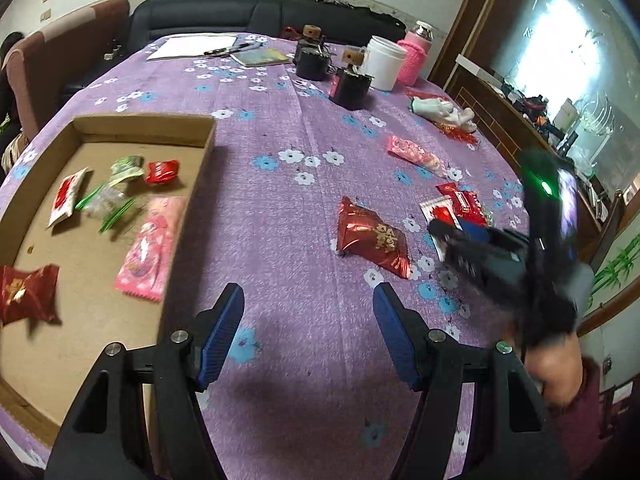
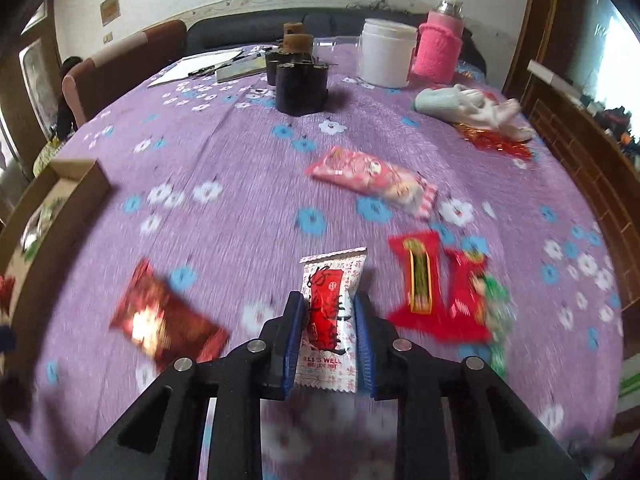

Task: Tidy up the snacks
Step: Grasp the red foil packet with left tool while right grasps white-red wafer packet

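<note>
right gripper tilted down, jaws pinching white snack packet

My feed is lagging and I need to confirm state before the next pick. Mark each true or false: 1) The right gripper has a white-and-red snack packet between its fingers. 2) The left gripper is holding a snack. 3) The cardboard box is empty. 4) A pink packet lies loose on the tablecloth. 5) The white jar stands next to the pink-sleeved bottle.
1) True: the right gripper is closed on the white-and-red snack packet.
2) False: the left gripper is open, with nothing between its fingers.
3) False: the cardboard box already holds several snacks.
4) True: the pink packet.
5) True: white jar, pink-sleeved bottle.
</note>
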Motion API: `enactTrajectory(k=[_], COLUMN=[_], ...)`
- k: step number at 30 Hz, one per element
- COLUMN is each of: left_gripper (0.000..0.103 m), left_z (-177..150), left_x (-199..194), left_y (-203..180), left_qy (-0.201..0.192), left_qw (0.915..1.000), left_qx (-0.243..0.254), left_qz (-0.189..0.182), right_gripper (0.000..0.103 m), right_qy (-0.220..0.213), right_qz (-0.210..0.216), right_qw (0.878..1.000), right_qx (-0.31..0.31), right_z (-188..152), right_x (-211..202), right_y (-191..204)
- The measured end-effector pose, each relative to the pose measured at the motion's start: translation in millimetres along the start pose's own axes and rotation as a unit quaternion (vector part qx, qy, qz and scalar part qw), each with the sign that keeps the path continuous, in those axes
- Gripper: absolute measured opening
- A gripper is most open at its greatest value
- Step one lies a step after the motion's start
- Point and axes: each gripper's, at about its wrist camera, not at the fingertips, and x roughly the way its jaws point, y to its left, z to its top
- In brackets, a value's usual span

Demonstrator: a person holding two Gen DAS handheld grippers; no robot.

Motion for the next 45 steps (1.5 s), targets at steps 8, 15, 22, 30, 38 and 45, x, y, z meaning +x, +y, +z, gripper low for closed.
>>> enactTrajectory(k=[8,15,22,30,38,45], left_gripper=[0.066,0.066,0.066,0.067,0.071,0.050], left_z=[56,88,54,17,17,17], left_x=[35,113,96,52,78,82], left_y=[-26,-44,-59,-77,-111,-111], left_qy=[-0.005,0.085,0.143,0.055,0.025,0.055], left_qw=[0.9995,0.9933,0.9753,0.9624,0.9259,0.9383], left_qx=[0.030,0.072,0.154,0.265,0.377,0.341], left_qz=[-0.008,-0.028,-0.069,-0.024,0.011,-0.002], right_gripper=[0.027,0.026,0.026,0.026,0.025,0.023], right_qy=[-0.026,-0.029,-0.028,-0.028,-0.028,-0.030], right_qz=[0.061,0.073,0.090,0.090,0.092,0.087], right_qw=[0.996,0.994,0.991,0.991,0.991,0.991], right_qx=[0.063,0.076,0.091,0.091,0.096,0.097], right_z=[-15,-16,-17,-17,-18,-18], right_x=[-6,-7,-6,-7,-7,-7], right_y=[-24,-27,-33,-33,-36,-37])
